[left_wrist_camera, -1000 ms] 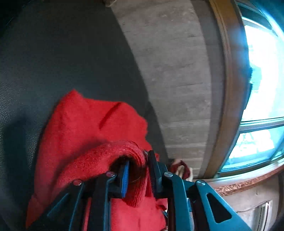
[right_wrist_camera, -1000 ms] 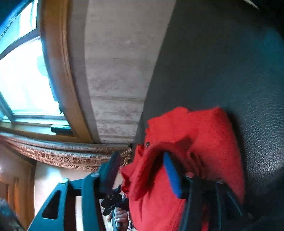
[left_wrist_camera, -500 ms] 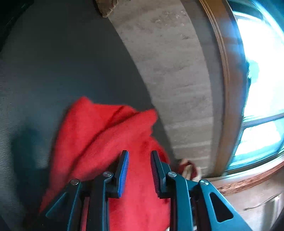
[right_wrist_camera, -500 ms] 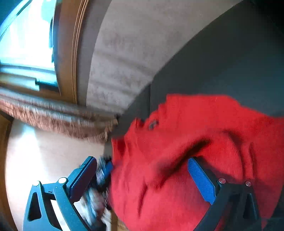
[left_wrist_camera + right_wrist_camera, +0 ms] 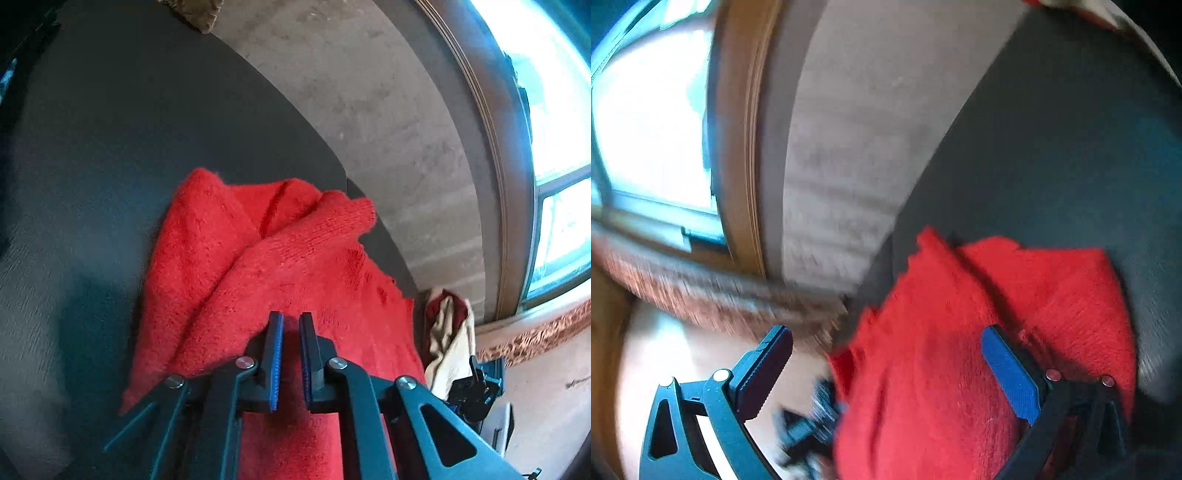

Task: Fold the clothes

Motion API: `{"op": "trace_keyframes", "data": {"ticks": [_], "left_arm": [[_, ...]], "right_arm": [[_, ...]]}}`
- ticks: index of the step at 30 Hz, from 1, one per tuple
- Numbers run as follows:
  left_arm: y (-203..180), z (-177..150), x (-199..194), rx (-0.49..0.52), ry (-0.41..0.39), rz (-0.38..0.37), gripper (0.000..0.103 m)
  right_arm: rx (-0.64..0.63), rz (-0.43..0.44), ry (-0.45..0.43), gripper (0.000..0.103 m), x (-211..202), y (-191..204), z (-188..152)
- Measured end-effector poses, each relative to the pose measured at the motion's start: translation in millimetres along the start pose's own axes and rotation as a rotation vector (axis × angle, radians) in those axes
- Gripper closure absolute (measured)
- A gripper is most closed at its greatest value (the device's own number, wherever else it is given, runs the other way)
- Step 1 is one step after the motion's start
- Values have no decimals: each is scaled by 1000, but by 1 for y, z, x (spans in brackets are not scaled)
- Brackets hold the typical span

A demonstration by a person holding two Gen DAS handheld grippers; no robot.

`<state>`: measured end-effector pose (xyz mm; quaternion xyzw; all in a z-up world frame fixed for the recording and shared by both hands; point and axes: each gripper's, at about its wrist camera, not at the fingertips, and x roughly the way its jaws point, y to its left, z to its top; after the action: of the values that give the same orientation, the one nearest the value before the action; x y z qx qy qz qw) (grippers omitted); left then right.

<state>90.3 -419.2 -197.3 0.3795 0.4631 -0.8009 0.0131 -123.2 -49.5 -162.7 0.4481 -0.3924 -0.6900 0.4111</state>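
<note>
Left gripper [image 5: 291, 325] — dark teal frame, blue-faced pads, jaws drawn to a narrow slot with only a thin gap between them. Whether any cloth sits in that slot cannot be told; the tips stand over the near part of the red knitted garment [image 5: 258, 266], and red shows through the gap.

Right gripper [image 5: 886, 362] — same make, jaws spread wide. One finger [image 5: 1008, 373] with its blue pad lies against the garment's surface; the other [image 5: 764, 365] hangs clear of the garment on the window side, nothing clamped between them. This view is motion-blurred.

Garment [image 5: 960, 350]: red, fuzzy knit, bunched in several loose folds on the dark leather-textured surface [image 5: 129, 147]. One rounded fold end points away from the left gripper; a ragged, toothed edge runs along the side of the garment nearest the wall.

Beyond the garment, on its wall side:
- grey, streaked wall panel [image 5: 369, 110] bordering the dark surface
- wood-framed window [image 5: 517, 206], brightly lit, further out past the wall panel
- patterned brown trim [image 5: 535, 336] below the window
- bundle of cream and dark-red cloth [image 5: 448, 332] just beside the garment's ragged edge, apart from it
- small black device [image 5: 476, 391] beneath that bundle — detail too small to tell.
</note>
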Motion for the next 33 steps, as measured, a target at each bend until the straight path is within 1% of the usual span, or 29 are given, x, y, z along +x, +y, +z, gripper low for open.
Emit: {"op": "trace_keyframes", "data": {"ticks": [1, 4, 6, 8, 9, 11, 13, 15, 17, 20, 21, 23, 24, 25, 26, 27, 28, 29, 30, 31, 32, 33], "left_arm": [[0, -5, -2, 14, 0, 8, 98], [-4, -16, -26, 58, -42, 33, 98], [-6, -22, -43, 87, -71, 50, 85], [-8, -29, -59, 117, -100, 67, 84], [-9, -32, -67, 132, -114, 75, 81], [-11, -32, -84, 176, -151, 106, 79], [-12, -32, -89, 212, -149, 127, 76], [-18, -30, -84, 266, -126, 152, 74], [-26, -26, -74, 320, -104, 156, 73], [-47, -19, -51, 420, -80, 182, 73], [-55, -17, -42, 456, -73, 189, 73], [-63, -10, -29, 479, -58, 197, 73], [-65, -7, -23, 490, -53, 199, 72], [-66, -4, -18, 500, -48, 201, 72], [-67, 0, -13, 502, -39, 206, 72], [-68, 3, -8, 503, -30, 210, 72], [-69, 4, -2, 500, -15, 202, 71], [-69, 5, 3, 497, 1, 193, 70], [-70, 5, 7, 497, 18, 185, 68], [-71, 3, 12, 508, 50, 185, 67], [-71, 2, 18, 520, 83, 185, 68], [-71, 0, 21, 528, 91, 203, 79]], "right_arm": [[-41, -5, 16, 0, -2, 2, -6], [-162, -38, 63, 0, -11, 9, -27], [-223, -55, 85, 0, -19, 12, -37], [-226, -77, 83, 0, -26, 8, -42], [-209, -90, 83, 0, -31, 8, -43], [-202, -129, 79, 0, -40, 11, -44], [-244, -168, 62, 0, -48, 19, -40], [-288, -203, 43, 0, -54, 28, -35], [-316, -292, 41, 0, -52, 33, -23], [-359, -354, 102, 1, -30, 32, -10], [-373, -374, 123, 3, -23, 32, -6], [-402, -414, 166, 10, -8, 31, 2], [-416, -434, 187, 15, 0, 31, 7], [-442, -449, 206, 22, 8, 32, 7], [-468, -465, 224, 27, 16, 33, 6], [-494, -480, 242, 37, 24, 34, 6], [-522, -508, 256, 43, 29, 34, 4], [-550, -538, 269, 46, 33, 34, 1], [-578, -567, 282, 52, 37, 34, -1], [-606, -597, 295, 69, 42, 34, -4], [-633, -626, 308, 79, 46, 34, -6], [-647, -637, 299, 94, 44, 36, -7]]}}
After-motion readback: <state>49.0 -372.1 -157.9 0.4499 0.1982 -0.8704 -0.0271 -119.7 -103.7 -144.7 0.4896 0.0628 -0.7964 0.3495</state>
